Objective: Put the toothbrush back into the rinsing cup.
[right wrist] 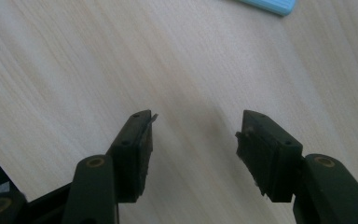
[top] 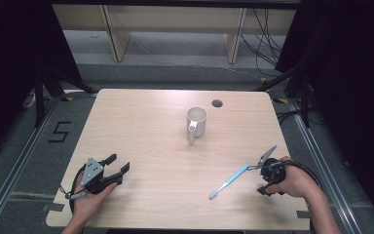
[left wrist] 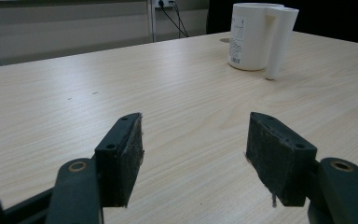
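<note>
A white mug (top: 196, 122) stands upright past the middle of the wooden table (top: 141, 122), its handle turned toward the person. It also stands at the top right of the left gripper view (left wrist: 256, 37). A light blue toothbrush (top: 229, 181) lies flat near the front right, and its handle end (right wrist: 268, 5) is ahead of my right gripper. My right gripper (top: 265, 181) (right wrist: 196, 135) is held just right of the toothbrush, tilted down at the tabletop, open, with nothing between its jaws. At the front left my left gripper (top: 120, 163) (left wrist: 196, 140) rests low, open and empty, pointing toward the mug.
A small round hole (top: 217, 103) sits in the table near its far edge, right of the mug. Dark curtains and floor rails flank the table. Wooden shelving and loose cables stand beyond the far edge.
</note>
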`<state>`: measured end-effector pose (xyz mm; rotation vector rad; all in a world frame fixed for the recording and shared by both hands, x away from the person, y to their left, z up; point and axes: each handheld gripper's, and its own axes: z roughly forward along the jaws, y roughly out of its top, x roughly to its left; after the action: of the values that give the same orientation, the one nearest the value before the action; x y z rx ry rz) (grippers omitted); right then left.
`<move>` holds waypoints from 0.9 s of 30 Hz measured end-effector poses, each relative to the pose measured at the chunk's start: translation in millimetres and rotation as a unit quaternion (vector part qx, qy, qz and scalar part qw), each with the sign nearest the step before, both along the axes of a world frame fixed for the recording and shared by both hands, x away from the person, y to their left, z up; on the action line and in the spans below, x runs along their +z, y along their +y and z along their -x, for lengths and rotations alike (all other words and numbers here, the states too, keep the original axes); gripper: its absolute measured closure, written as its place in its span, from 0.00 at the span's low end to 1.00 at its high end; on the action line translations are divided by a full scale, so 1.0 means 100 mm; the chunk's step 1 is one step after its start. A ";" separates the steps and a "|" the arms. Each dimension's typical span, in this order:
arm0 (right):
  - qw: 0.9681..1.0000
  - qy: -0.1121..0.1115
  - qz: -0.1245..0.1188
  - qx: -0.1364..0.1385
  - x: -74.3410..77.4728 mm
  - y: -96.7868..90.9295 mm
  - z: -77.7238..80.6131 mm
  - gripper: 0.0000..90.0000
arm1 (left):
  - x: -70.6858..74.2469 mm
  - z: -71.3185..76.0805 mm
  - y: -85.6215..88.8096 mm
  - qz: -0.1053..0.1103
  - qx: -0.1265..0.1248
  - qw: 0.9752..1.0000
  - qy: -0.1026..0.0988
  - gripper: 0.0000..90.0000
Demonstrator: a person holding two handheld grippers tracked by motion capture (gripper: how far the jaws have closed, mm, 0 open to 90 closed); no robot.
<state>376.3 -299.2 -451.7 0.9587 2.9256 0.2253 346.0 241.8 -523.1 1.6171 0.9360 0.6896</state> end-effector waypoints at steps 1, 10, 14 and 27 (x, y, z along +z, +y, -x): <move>1.000 -0.003 0.004 0.018 0.00 0.00 -0.03 0.50 | 0.00 0.00 0.00 -0.001 -0.001 1.000 0.000 0.39; 0.998 0.002 0.042 0.044 0.02 0.13 -0.16 0.51 | 0.00 0.00 0.00 0.001 -0.001 1.000 0.003 0.39; 0.996 -0.004 0.052 0.071 0.02 0.19 -0.22 0.52 | 0.00 0.00 0.00 0.000 -0.001 1.000 0.003 0.40; 0.988 -0.024 0.068 0.137 0.01 0.31 -0.35 0.54 | 0.00 0.00 0.00 0.000 -0.002 1.000 0.003 0.40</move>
<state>411.8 -267.8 -451.1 0.5255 2.9734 0.0572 346.5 241.9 -523.0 1.6218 0.9372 0.6833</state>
